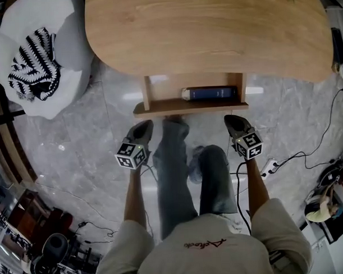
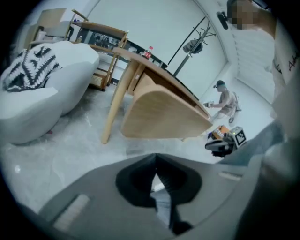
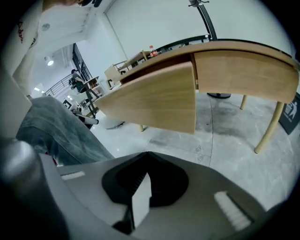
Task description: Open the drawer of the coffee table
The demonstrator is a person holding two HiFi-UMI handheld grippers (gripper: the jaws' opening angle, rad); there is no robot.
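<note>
The wooden coffee table (image 1: 207, 31) fills the top of the head view. Its drawer (image 1: 190, 107) stands pulled out toward me, with a dark blue book (image 1: 210, 93) lying inside. My left gripper (image 1: 140, 130) hangs just in front of the drawer's left corner, shut and holding nothing. My right gripper (image 1: 237, 125) is by the right corner, also shut and empty. Neither touches the drawer. In the left gripper view the drawer front (image 2: 164, 117) juts out above the closed left gripper (image 2: 157, 180). The right gripper view shows the drawer front (image 3: 154, 96) beyond the closed right gripper (image 3: 143, 187).
A white beanbag seat (image 1: 34, 60) with a black-and-white cloth sits at the left of the table. My legs in jeans (image 1: 178, 161) stand between the grippers. A power strip (image 1: 269, 168) and cables lie on the marble floor at the right. Another person (image 2: 225, 101) crouches far off.
</note>
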